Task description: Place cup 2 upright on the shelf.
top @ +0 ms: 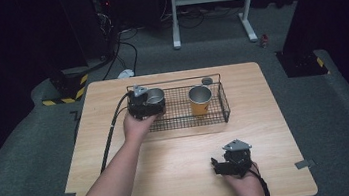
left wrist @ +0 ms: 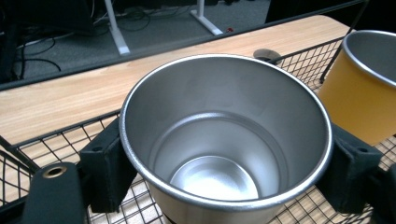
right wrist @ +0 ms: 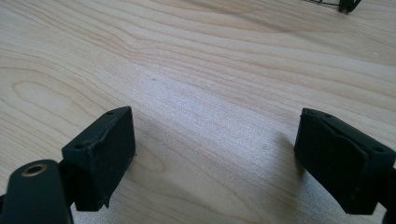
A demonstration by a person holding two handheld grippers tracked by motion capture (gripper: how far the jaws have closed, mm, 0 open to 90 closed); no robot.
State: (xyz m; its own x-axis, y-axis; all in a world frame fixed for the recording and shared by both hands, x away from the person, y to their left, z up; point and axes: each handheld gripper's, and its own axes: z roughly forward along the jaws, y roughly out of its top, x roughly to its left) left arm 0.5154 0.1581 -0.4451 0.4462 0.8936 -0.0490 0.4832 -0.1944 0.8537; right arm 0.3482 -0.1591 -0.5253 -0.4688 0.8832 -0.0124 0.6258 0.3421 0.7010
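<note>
The silver cup [left wrist: 224, 140] is held between the jaws of the left gripper [top: 144, 103], at the left end of the wire basket [top: 223, 103]. The right gripper [top: 230, 161] is kept wide open near the desk's [top: 186, 172] front edge.

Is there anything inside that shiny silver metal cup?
No, the silver metal cup gripped by the left gripper shows a bare, shiny bottom.

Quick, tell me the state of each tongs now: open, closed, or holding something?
Left tongs: closed on the steel cup in the wire basket.
Right tongs: open, holding nothing, over the table.
</note>
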